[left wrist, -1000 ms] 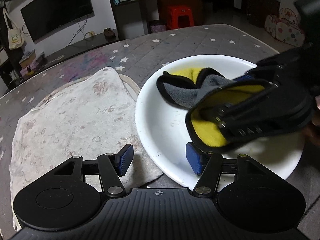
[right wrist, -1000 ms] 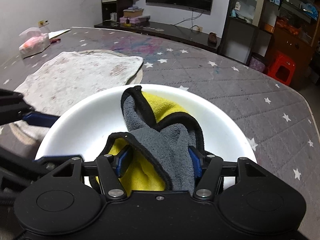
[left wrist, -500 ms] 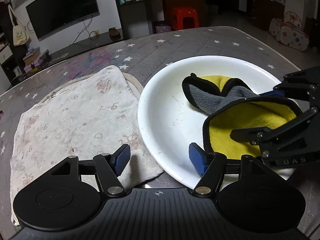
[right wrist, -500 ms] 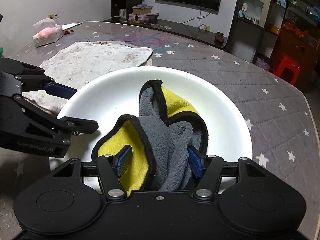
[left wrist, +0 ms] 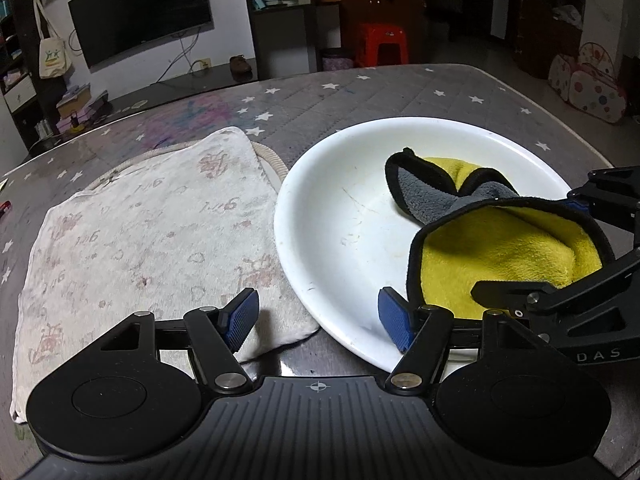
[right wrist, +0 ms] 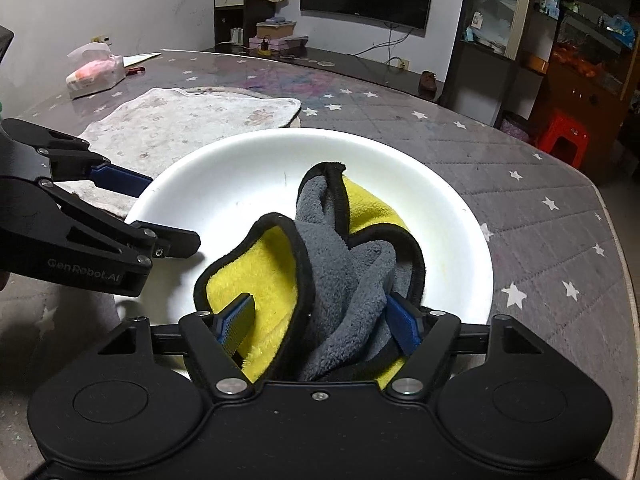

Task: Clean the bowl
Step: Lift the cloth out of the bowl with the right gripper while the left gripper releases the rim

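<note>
A wide white bowl (left wrist: pixel 340 220) (right wrist: pixel 240 184) rests on the grey star-patterned table. In it lies a yellow and grey cloth (left wrist: pixel 500 248) (right wrist: pixel 340 256) with black edging. My right gripper (right wrist: pixel 320 326) (left wrist: pixel 528 244) is shut on the bunched cloth at the bowl's right side, its jaws closing a little more, pads pressed into the fabric. My left gripper (left wrist: pixel 317 322) (right wrist: pixel 168 214) stands open astride the bowl's near left rim. One pad hangs inside the bowl, the other outside over the towel, and neither presses on the rim.
A pale patterned towel (left wrist: pixel 140 232) (right wrist: pixel 180 120) lies flat left of the bowl, partly tucked under its rim. A tissue pack (right wrist: pixel 94 74) sits at the table's far corner. The table edge (right wrist: pixel 616 240) curves close on the right.
The right gripper slid the cloth from the bowl's middle over to its right side. The left gripper's jaws widened slightly and stayed at the rim.
</note>
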{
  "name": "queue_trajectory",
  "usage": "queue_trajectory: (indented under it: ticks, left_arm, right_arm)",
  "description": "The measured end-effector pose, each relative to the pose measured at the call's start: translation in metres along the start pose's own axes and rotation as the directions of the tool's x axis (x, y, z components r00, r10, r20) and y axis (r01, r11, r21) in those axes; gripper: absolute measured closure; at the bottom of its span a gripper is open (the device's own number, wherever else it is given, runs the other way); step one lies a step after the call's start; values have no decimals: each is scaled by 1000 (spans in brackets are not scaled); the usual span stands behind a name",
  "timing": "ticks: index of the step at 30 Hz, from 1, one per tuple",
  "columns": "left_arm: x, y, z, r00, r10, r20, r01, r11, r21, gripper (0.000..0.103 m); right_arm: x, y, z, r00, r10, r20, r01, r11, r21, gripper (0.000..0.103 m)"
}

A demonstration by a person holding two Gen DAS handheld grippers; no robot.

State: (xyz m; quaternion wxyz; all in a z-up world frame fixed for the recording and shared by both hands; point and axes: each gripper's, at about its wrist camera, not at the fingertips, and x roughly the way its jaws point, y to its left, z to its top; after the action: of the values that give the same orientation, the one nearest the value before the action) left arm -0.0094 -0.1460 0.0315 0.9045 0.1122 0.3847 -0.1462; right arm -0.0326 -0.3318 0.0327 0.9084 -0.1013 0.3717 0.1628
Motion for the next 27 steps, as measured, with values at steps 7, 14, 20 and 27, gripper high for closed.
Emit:
queue_trajectory:
  ticks: [7, 14, 20, 27]
  left_arm:
    - [1, -1, 4, 1000, -27, -8, 27, 1000, -12, 65]
    - [-2, 5, 9, 1000, -20, -10, 20, 998, -57, 75]
    - [-5, 8, 20, 1000, 8, 30, -7, 999, -35, 78]
    - [6, 26, 22, 997, 71, 13, -69, 994, -84, 75]
  right_arm:
    - [-7, -8, 1, 999, -24, 35, 22, 999, 46, 73]
    - [-44, -34, 4, 982, -118, 146, 105, 990, 99, 78]
    - [-52, -75, -5, 967, -213, 141, 183, 963, 200, 78]
    - [-31, -100, -32, 961, -272, 46, 250, 931, 267, 78]
